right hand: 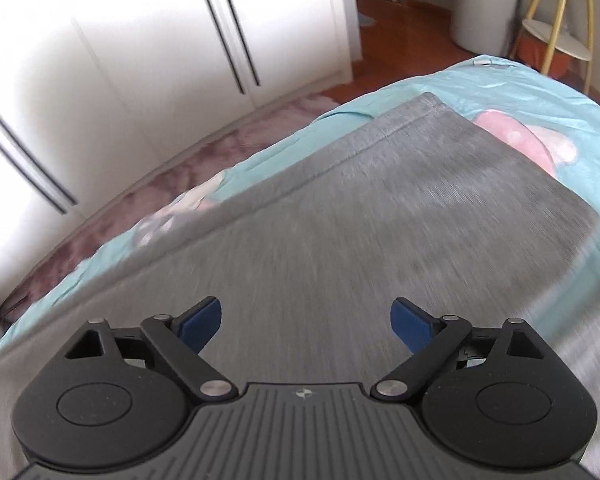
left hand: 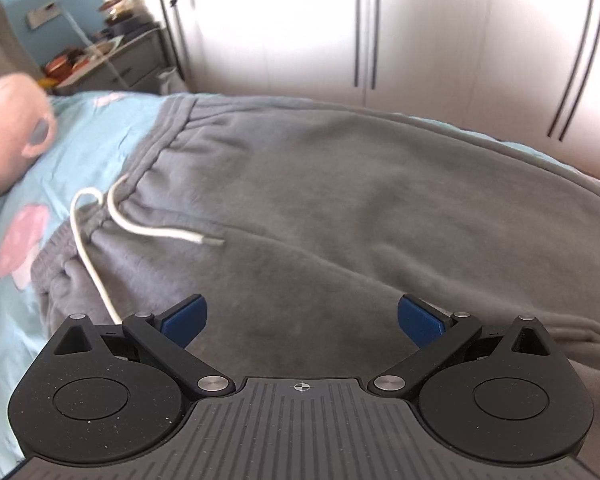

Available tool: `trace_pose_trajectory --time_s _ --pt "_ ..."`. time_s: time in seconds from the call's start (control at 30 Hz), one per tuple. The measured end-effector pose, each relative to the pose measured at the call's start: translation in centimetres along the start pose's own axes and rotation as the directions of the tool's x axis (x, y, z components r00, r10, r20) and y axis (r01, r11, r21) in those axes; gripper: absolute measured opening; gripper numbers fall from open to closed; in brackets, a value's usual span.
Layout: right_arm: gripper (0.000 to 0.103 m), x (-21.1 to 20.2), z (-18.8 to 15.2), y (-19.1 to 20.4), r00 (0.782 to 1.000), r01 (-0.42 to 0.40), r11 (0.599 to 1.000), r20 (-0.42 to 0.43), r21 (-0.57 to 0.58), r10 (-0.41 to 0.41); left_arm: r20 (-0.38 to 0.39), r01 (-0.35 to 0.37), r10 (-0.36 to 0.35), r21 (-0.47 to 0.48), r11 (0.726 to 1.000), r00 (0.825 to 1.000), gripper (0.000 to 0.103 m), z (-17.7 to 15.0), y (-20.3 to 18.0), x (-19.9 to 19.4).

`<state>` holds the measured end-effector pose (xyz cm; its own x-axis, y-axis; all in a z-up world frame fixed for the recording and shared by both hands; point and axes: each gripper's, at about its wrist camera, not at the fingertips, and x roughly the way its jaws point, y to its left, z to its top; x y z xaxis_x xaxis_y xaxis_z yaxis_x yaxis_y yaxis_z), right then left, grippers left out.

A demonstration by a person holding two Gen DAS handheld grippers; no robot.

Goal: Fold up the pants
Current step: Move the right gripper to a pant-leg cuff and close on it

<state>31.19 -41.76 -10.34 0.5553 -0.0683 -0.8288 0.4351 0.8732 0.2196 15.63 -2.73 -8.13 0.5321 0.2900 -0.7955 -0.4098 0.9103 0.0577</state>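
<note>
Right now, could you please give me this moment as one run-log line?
step: fold not begun | grey pants: flat on bed | drawstring: loose at waistband | left gripper: open, empty | right gripper: open, empty

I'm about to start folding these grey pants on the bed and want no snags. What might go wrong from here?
1. The white drawstring lies loose across the waistband, right by the left gripper; its open jaws might catch the cord instead of cloth.
2. The right gripper is open over flat pants, nothing between its jaws; a pinch there might miss the lower layer.
</note>
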Motion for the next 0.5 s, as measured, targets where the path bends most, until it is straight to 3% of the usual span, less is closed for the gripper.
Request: trace_pose_trajectory --time_s 0.07,0.27,0.43,0.5 --pt "0.078 2.8 2.3 0.4 0.999 0.033 0.998 -0.013 0.045 -0.032 -0.01 0.01 -0.01 -0.03 1.0 1.0 0.103 0.2 0.9 0.9" --pt "0.078 9.5 7.6 0.1 0.998 0.053 0.955 -0.048 0.293 -0.04 0.04 -0.002 0.006 -0.106 0.994 0.999 0.103 1.0 2.2 2.0" --pt "0.08 12.6 9.2 1.5 0.993 0.12 0.947 -0.056 0.297 -0.108 0.013 -0.021 0.022 -0.085 0.996 1.0 0.103 0.9 1.6 3.5" --pt "0.061 13.1 9.1 2.5 0.984 0.176 0.956 -0.058 0.235 -0.166 0.009 -0.029 0.03 -0.074 0.997 1.0 0.103 0.8 1.3 3.8"
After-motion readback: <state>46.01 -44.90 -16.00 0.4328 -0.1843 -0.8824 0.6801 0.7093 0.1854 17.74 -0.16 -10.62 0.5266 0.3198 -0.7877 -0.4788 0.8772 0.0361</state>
